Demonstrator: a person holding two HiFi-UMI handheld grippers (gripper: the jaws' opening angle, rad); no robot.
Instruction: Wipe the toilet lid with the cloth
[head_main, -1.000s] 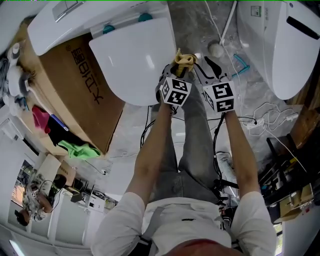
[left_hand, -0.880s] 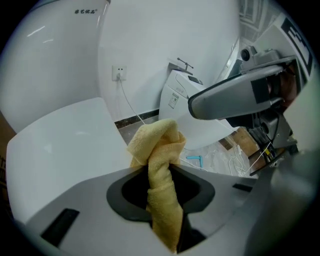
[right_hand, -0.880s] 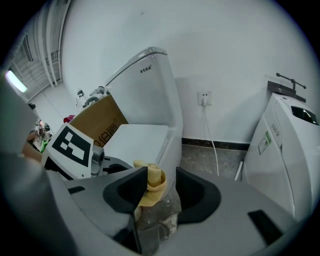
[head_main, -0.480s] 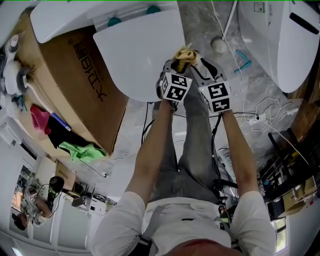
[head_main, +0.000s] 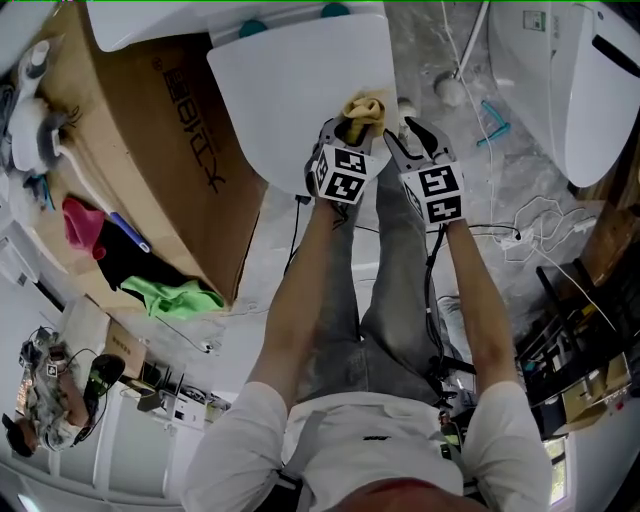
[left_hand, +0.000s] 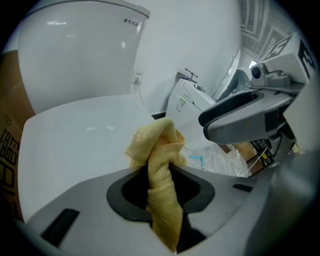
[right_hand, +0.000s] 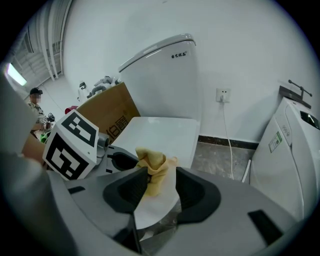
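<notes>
Over the last second the cloth (head_main: 362, 108) has come from beside the lid (head_main: 290, 90) to over its near right corner. The white toilet lid is down, with a cardboard box (head_main: 170, 140) just to its left. The left gripper (head_main: 350, 128) has its jaws clamped on the bunched yellow cloth at that corner. Close beside it, the right gripper (head_main: 417, 135) has its jaws apart and holds nothing.

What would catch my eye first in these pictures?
The yellow cloth stands out most, pinched in the left claw at the edge of the white toilet lid. The right claw hangs open just beside it. A big cardboard box stands against the toilet, on the left of the head view.
</notes>
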